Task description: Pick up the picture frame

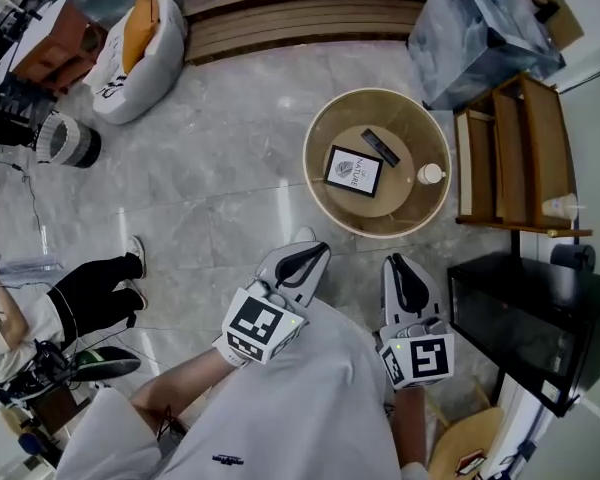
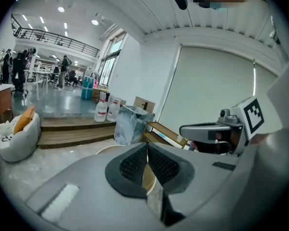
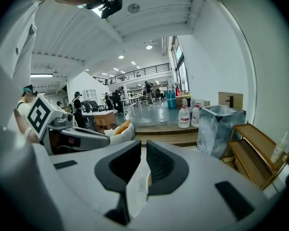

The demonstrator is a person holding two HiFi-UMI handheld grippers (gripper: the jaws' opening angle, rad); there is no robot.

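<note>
Head view: picture frame [image 1: 354,171] sits on the round counter [image 1: 380,230], left of its centre. A black remote [image 1: 381,147] is just past its far right corner.
- The frame lies far of both grippers and well apart from them, with bare floor in between.
- It sits roughly between the lines of the left gripper [image 1: 310,253] and the right gripper [image 1: 400,268], slightly nearer the left one.
- It looks near-square, so I can't call a long axis.
- Its edges are turned a little clockwise. The print reads upright from here, so the bottom edge faces near.

Left gripper view: fingers [image 2: 130,170] are together with the tips meeting and nothing between them. The frame is hidden behind the gripper body.

Right gripper view: fingers [image 3: 161,162] are together and empty. The frame isn't visible here either.

My read: the reach is forward and down onto the counter.
</note>
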